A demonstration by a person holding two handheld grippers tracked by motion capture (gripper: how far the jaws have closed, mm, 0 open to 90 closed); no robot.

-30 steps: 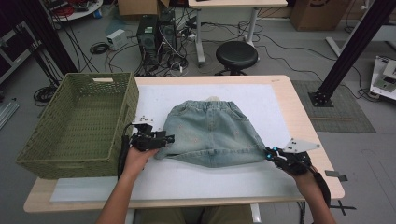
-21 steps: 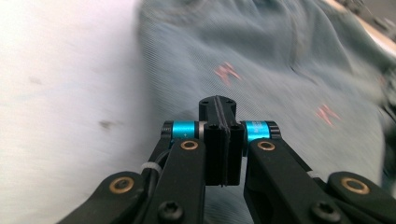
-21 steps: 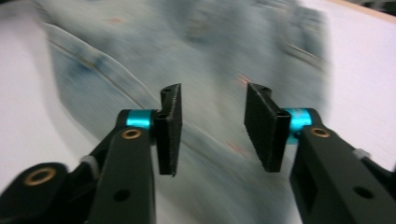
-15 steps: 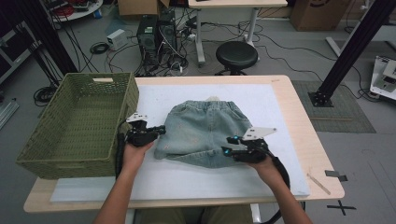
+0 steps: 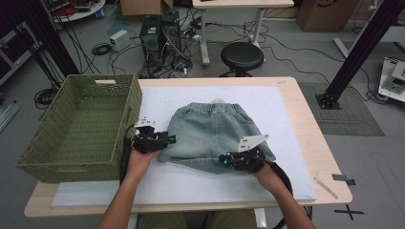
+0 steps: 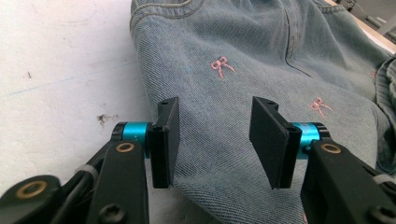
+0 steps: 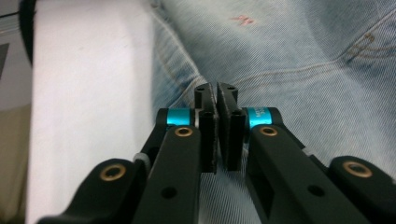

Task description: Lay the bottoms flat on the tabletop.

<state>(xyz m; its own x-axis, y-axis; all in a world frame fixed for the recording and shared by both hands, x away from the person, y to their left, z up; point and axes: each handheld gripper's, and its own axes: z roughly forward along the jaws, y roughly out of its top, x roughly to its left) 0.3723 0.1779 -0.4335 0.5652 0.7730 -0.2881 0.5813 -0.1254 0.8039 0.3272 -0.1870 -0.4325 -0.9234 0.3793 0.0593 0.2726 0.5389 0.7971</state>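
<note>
Denim shorts lay flat on the white mat, waistband at the far side, hem toward me, long axis running left-right across the table. From the high view my left gripper sat at the shorts' left edge, just beside the green basket. My right gripper was over the near hem, right of centre, w/ the hem fold pulled in toward the middle. Both hands were about equally close to the cloth; right was the one already on it. Basket stood to the left of the shorts, so any carry would go that way, I judged.

Left gripper view: jaws stood wide apart, nothing between the pads, hovering low over the denim. Fabric edge ran just under the left-hand jaw, so the cloth lay straight ahead and below, w/ bare mat off to one side. Little pink bows showed on the weave ahead.

Right gripper view: jaws were pressed nearly together, only a sliver of gap. They seemed clamped on a thin fold of the shorts near a stitched seam, but the pinched layer itself was hidden behind the pads, so that's a judgement. Mat lay off to the left there, denim ahead and to the right.

Next, I reckoned, left needed to drop and close on the edge under it.
</note>
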